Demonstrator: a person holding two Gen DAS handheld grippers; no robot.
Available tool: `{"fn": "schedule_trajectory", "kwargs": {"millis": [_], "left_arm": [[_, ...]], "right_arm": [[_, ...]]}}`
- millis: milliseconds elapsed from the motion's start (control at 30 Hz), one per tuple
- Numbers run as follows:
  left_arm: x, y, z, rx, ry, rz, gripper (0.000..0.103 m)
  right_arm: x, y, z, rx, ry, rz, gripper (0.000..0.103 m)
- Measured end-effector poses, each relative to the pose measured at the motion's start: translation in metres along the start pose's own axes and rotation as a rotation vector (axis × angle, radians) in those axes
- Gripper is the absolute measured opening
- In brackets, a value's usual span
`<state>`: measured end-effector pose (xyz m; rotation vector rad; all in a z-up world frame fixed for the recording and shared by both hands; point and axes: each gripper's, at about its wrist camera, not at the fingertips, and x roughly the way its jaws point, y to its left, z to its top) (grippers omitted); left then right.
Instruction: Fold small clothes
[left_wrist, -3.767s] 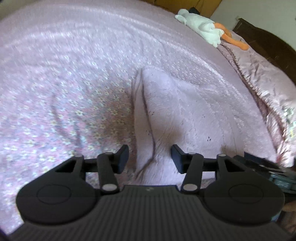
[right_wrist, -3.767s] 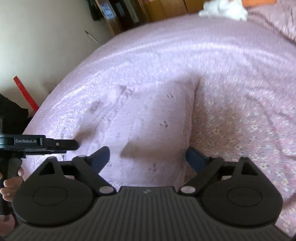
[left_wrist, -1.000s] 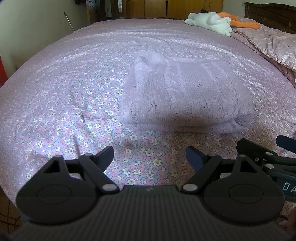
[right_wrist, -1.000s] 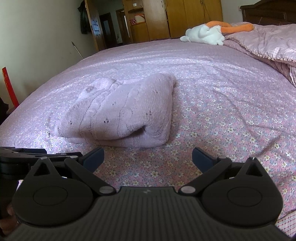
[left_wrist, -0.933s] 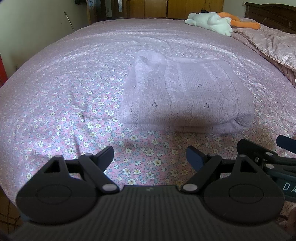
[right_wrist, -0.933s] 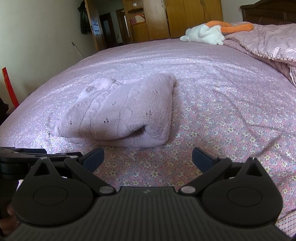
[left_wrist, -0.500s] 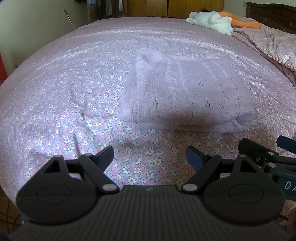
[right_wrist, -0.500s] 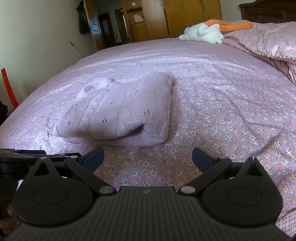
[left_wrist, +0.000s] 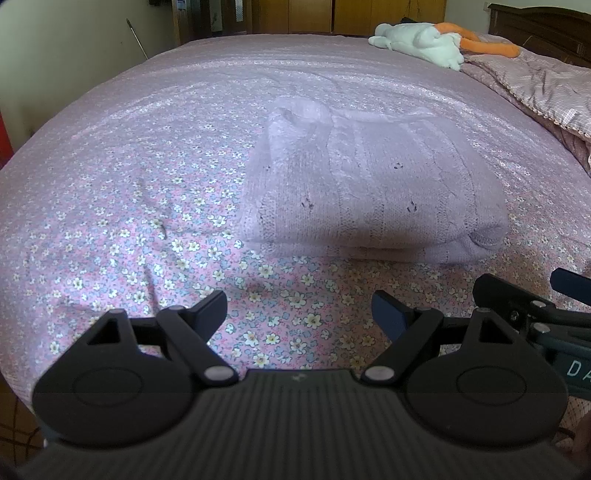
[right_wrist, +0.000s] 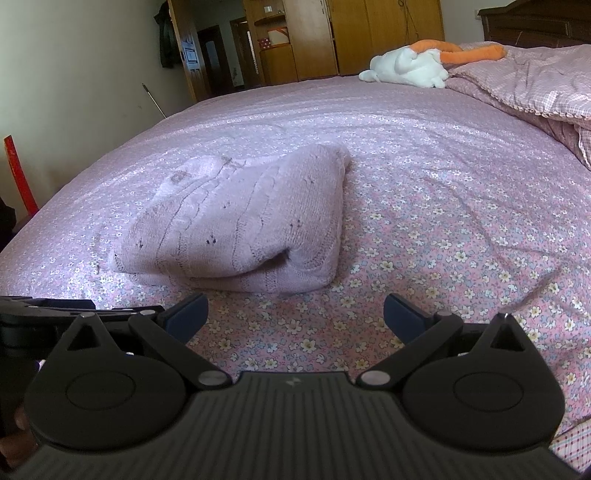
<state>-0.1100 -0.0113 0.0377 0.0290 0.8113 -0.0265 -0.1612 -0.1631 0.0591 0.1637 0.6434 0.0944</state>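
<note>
Both grippers are backed off and released. 3.8 s ago they sat right over the knit, jaws straddling it. By about 1 s ago they were already off it, and the view has barely shifted since.

Left gripper (left_wrist: 299, 310): jaws spread wide, nothing between them, hovering over the floral bedsheet (left_wrist: 110, 221) near the bed's near edge. Right gripper (right_wrist: 295, 314): same, jaws wide apart, empty, just short of the garment. In the left view the right tool shows at the near right; in the right view the left tool shows at the near left.

The lilac knit sweater (left_wrist: 369, 192) lies free on the sheet, a short way in from the near edge, roughly mid-width, touching neither tool. It's a compact stacked bundle. The right view shows a layered fold along its near side (right_wrist: 236, 236), with a slight gap where the top layer lifts. Far corner looks a bit bunched.

My read: the fold on this piece is done, or as good as, and the hands are retreating. Optional tidy of the lifted layer; otherwise move to the next item, though none is visible.

Count, near to far:
- grippers: 2
- folded sweaters: 1, no other loose clothes in view
- checked quilt (right_wrist: 535, 81): 1, heaped along the right edge
- white plush toy (right_wrist: 406, 70) with orange parts: 1, at the far right of the bed
- wooden wardrobe (right_wrist: 369, 33) beyond the far edge; unit count unclear
</note>
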Motion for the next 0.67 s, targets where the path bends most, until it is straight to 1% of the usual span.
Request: {"fn": "schedule_trajectory", "kwargs": {"millis": [567, 667], "left_arm": [[0.0008, -0.0002, 0.0009, 0.003, 0.005, 0.004, 0.087], [0.0028, 0.0035, 0.0033, -0.001, 0.009, -0.003, 0.087]], "right_arm": [[0.0005, -0.0001, 0.0001, 0.0, 0.002, -0.001, 0.103], [0.0028, -0.0041, 0.0033, 0.01, 0.012, 0.024, 0.103]]}}
